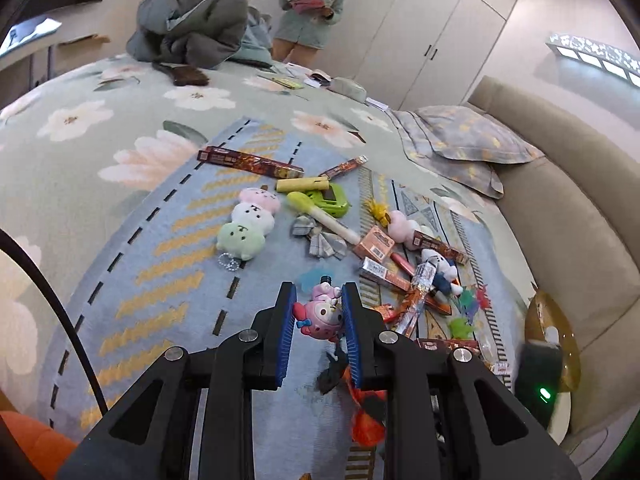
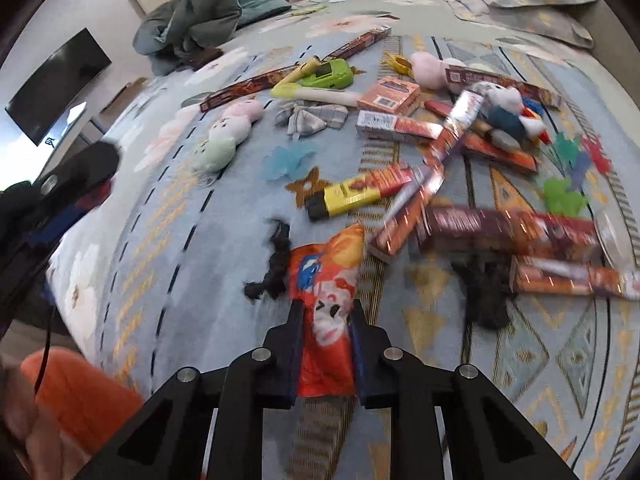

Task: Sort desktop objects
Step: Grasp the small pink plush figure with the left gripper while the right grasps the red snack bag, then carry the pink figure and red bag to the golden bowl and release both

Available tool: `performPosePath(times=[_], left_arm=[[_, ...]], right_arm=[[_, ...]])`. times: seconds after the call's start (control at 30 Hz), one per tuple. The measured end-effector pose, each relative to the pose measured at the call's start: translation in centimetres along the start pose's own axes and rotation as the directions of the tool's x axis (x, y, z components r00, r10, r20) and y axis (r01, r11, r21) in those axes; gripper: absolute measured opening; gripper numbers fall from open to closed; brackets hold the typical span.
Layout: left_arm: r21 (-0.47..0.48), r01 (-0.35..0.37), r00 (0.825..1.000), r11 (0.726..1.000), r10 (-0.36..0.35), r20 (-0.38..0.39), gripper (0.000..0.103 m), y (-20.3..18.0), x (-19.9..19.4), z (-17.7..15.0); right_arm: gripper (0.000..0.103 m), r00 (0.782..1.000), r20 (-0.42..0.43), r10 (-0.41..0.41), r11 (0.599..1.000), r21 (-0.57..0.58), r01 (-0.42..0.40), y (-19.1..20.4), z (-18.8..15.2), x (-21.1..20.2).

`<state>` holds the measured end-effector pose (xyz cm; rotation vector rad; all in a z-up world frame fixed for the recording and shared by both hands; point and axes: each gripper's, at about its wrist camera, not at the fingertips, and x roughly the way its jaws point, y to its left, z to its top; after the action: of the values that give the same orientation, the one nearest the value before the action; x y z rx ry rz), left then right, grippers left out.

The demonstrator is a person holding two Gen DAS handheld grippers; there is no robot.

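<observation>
My left gripper [image 1: 318,294] is shut on a pink round toy figure [image 1: 322,314] and holds it above the blue patterned mat [image 1: 160,280]. My right gripper [image 2: 326,308] is shut on an orange snack bag [image 2: 326,288] with a cartoon face, lifted over the mat [image 2: 192,280]. A heap of snack boxes [image 2: 394,126] and sticks, plush toys [image 1: 248,224] and small plastic toys lies ahead. The left gripper shows at the left edge of the right wrist view [image 2: 76,172].
A black hair tie [image 2: 274,260] and a black clump [image 2: 486,292] lie on the mat. A yellow-and-black box [image 2: 348,196] lies mid-mat. A grey jacket [image 1: 192,24], a pillow [image 1: 460,144] and a standing person [image 1: 310,12] are beyond. A headboard [image 1: 560,200] runs along the right.
</observation>
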<state>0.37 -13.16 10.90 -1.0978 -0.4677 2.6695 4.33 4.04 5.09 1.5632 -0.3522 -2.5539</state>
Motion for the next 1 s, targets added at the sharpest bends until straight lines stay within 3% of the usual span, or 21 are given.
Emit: performPosePath(times=[0.2, 0.4, 0.53, 0.6, 0.67, 0.7, 0.8, 0.83, 0.93, 1.0], left_arm=[[0.014, -0.001, 1.000, 1.000, 0.001, -0.016, 0.020, -0.4, 0.4, -0.3], [0.080, 0.050, 0.997, 0.996, -0.045, -0.066, 0.020, -2.7, 1.0, -1.4], [0.139, 0.140, 0.985, 0.980, -0.123, -0.124, 0.020, -6.6, 1.2, -2.0], [0.136, 0.206, 0.970, 0.969, -0.184, -0.156, 0.020, -8.8, 1.4, -2.0], [0.126, 0.310, 0.939, 0.942, -0.282, -0.199, 0.020, -12.2, 2.0, -1.9], [0.119, 0.370, 0.912, 0.921, -0.336, -0.234, 0.020, -14.3, 2.5, -1.9], [0.022, 0.502, 0.814, 0.865, -0.464, -0.349, 0.020, -19.7, 5.0, -1.8], [-0.001, 0.548, 0.773, 0.836, -0.507, -0.383, 0.020, -22.2, 6.0, -1.8], [0.034, 0.608, 0.728, 0.793, -0.541, -0.421, 0.020, -28.5, 7.7, -2.4], [0.051, 0.617, 0.715, 0.785, -0.533, -0.453, 0.020, -32.0, 8.9, -2.8]], right_arm=[[0.020, 0.998, 0.042, 0.036, 0.998, 0.056, -0.038, -3.3, -2.8, -4.0], [0.020, 0.992, 0.123, 0.039, 0.966, 0.249, -0.069, -10.3, -5.2, -9.2], [0.020, 0.971, 0.234, -0.046, 0.922, 0.384, -0.049, -16.2, -5.7, -14.5], [0.020, 0.942, 0.309, -0.131, 0.891, 0.454, -0.025, -19.4, -5.6, -18.1], [0.020, 0.908, 0.355, -0.224, 0.861, 0.509, 0.014, -22.1, -5.4, -21.0], [0.020, 0.884, 0.373, -0.283, 0.844, 0.535, 0.044, -23.4, -5.4, -22.6], [0.020, 0.812, 0.394, -0.430, 0.788, 0.603, 0.124, -26.9, -5.1, -26.3], [0.020, 0.799, 0.397, -0.451, 0.777, 0.616, 0.132, -27.8, -4.8, -27.0], [0.020, 0.775, 0.402, -0.489, 0.753, 0.642, 0.143, -30.7, -4.2, -28.0], [0.021, 0.764, 0.383, -0.520, 0.727, 0.668, 0.160, -32.5, -3.8, -28.1]])
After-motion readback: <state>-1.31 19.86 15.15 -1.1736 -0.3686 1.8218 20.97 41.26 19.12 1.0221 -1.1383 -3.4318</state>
